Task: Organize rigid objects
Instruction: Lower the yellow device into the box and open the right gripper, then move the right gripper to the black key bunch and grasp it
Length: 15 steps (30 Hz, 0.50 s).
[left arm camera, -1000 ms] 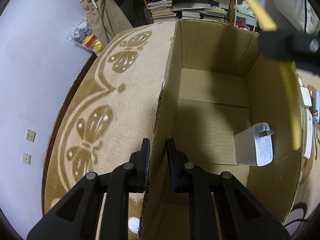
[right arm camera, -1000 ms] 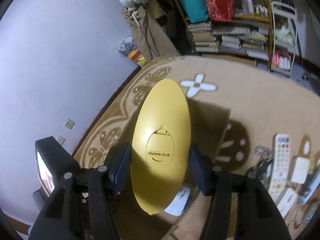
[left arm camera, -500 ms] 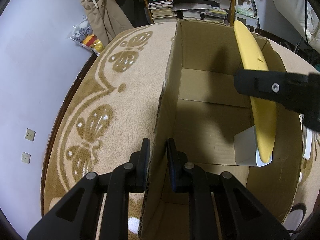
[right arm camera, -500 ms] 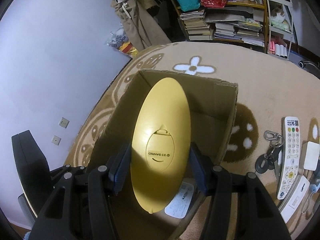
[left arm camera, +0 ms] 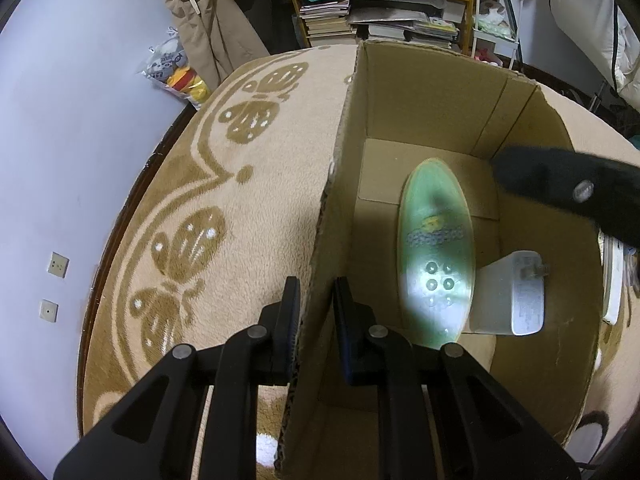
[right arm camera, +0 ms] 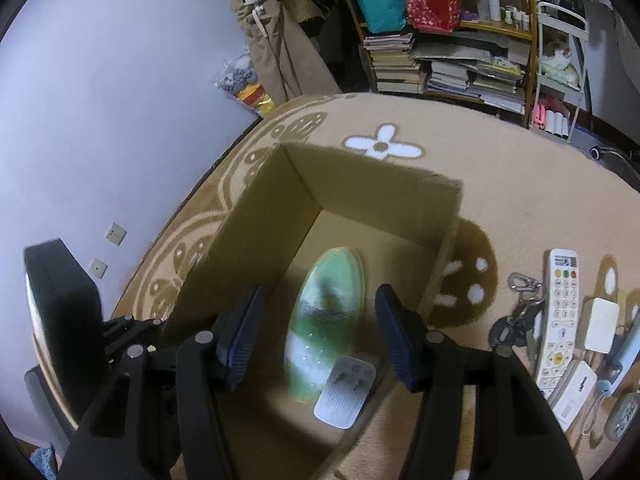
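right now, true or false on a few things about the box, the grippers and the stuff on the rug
1. The oval green case lies inside the cardboard box. True.
2. The right gripper grips the case. False: its jaws stand open above it.
3. The left gripper straddles the box wall. True.
4. The white charger sits on the rug. False: it is in the box, beside the case.
5. The white remote lies outside the box. True.

No print is readable; lettering on the white charger [right arm camera: 346, 398] is too blurred.
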Tool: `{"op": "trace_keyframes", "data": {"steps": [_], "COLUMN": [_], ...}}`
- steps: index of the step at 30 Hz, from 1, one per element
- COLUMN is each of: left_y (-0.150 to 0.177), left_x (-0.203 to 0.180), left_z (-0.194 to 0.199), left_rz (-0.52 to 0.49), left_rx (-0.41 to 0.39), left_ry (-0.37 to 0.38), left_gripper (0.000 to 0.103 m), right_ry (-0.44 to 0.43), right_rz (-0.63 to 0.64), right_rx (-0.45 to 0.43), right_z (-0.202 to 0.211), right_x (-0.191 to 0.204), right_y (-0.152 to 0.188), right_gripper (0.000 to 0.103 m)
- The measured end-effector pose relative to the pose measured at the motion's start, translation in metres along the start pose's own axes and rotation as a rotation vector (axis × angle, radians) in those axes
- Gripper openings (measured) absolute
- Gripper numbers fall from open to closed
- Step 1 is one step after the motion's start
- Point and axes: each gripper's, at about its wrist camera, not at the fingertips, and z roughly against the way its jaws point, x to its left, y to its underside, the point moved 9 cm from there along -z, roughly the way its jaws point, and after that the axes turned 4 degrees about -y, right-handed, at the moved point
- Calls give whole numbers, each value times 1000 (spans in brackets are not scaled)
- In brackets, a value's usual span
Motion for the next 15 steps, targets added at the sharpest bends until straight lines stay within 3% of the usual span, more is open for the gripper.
{"op": "trace_keyframes", "data": {"steps": [5, 15], "left_y": [1, 1], "left_x": [1, 1], "left_z": [-2, -2], "left_rz": [-1, -7], "left_rx": [-1, -1], "left_ry": [-5, -10], "left_gripper": [16, 16], "right_ry": [61, 183], "right_rz": [19, -41], "right_rx": [-73, -62], "right_z": [29, 58], "right_x": [-11, -66], "right_y": [-9, -4], "right_gripper": [86, 87]}}
